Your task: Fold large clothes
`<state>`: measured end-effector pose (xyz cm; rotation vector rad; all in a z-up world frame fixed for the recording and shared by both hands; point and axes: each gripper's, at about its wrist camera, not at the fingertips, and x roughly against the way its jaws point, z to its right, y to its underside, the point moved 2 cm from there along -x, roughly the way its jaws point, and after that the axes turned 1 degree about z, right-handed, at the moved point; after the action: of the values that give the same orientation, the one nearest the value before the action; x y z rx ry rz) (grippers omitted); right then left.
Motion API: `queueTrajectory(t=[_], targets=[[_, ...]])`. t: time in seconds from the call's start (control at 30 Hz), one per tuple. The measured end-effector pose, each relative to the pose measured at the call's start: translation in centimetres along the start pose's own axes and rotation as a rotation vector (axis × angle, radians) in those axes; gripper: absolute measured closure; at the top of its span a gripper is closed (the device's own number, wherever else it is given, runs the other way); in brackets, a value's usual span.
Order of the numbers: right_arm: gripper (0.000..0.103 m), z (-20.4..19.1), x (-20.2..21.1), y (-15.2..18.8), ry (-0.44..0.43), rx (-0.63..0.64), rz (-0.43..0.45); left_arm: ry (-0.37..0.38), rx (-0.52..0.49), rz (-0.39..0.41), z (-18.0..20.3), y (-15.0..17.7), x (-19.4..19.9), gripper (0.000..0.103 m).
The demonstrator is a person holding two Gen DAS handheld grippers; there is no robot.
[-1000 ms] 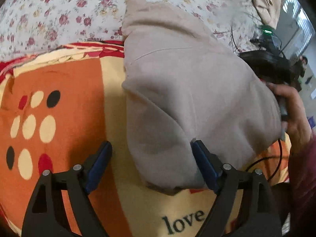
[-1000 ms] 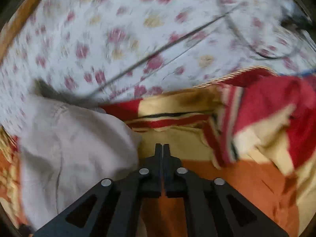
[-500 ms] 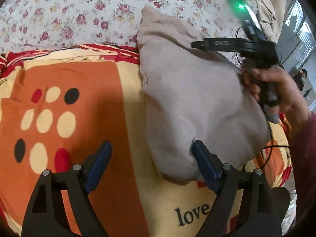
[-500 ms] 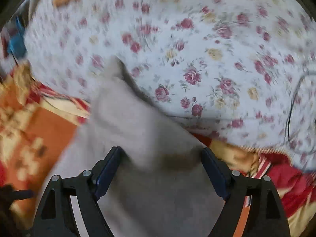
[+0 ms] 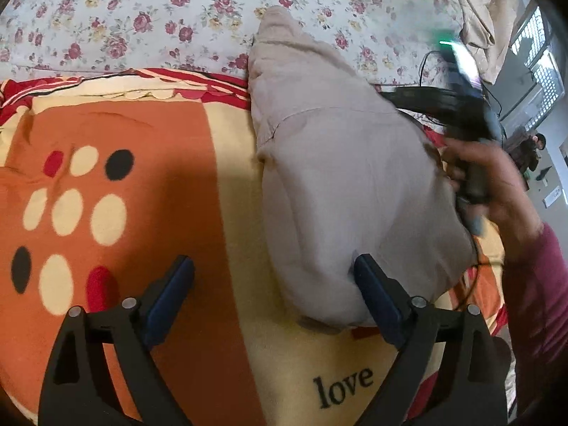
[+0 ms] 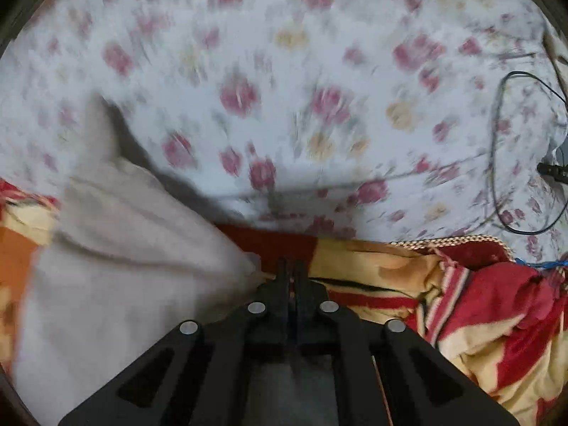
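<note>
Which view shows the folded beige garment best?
The left wrist view: the beige garment lies sharp and almost whole on the orange blanket. The right wrist view shows only one blurred side of it, at the left of the frame.

Your left wrist view is bright and mostly sharp, daylight entering from the window (image 5: pixel 539 60) at upper right; your hand (image 5: pixel 497 184) there smears. Your right wrist view blurs heavily across the floral sheet (image 6: pixel 284 88). Both views bend and darken at the rims.
</note>
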<state>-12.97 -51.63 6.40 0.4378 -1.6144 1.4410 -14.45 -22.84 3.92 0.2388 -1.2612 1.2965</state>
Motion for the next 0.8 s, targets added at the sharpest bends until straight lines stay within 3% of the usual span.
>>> queueTrajectory(t=[0.07, 0.1, 0.2, 0.3, 0.37, 0.43, 0.53, 0.63, 0.73, 0.8], targets=[[0.04, 1.3, 3.9, 1.2, -0.059, -0.036, 0.013, 0.005, 0.007, 0.026, 0.1, -0.3, 1.0, 0.011], [0.031, 1.7, 5.4, 1.8, -0.074, -0.044, 0.017, 0.004, 0.008, 0.051, 0.2, -0.4, 1.6, 0.011], [0.029, 1.7, 9.5, 4.7, -0.098, -0.031, 0.056, -0.016, -0.004, 0.074, 0.7, -0.5, 1.9, 0.011], [0.034, -0.7, 10.5, 8.0, -0.18, 0.033, 0.008, -0.027, -0.021, 0.051, 1.5, -0.2, 0.6, 0.011], [0.046, -2.0, 9.2, 10.0, -0.106, 0.112, -0.061, -0.05, -0.046, 0.027, 1.9, 0.2, -0.3, 0.011], [0.047, -1.4, 6.9, 11.7, -0.028, 0.094, -0.114, -0.051, -0.054, 0.025, 2.3, 0.6, -0.7, 0.011], [0.046, -0.3, 7.6, 11.5, -0.072, -0.037, -0.121, -0.074, -0.071, 0.042, 2.6, 0.6, -0.1, 0.011], [0.041, 0.0, 11.2, 10.4, -0.069, -0.118, -0.019, -0.092, -0.081, 0.067, 2.8, 0.4, 0.5, 0.011], [0.033, -0.8, 11.2, 9.8, -0.15, -0.156, 0.008, -0.101, -0.083, 0.067, 2.9, 0.3, 0.4, 0.011], [0.032, -1.9, 10.2, 9.8, -0.164, -0.144, -0.002, -0.104, -0.087, 0.068, 2.9, 0.4, 0.4, 0.011]])
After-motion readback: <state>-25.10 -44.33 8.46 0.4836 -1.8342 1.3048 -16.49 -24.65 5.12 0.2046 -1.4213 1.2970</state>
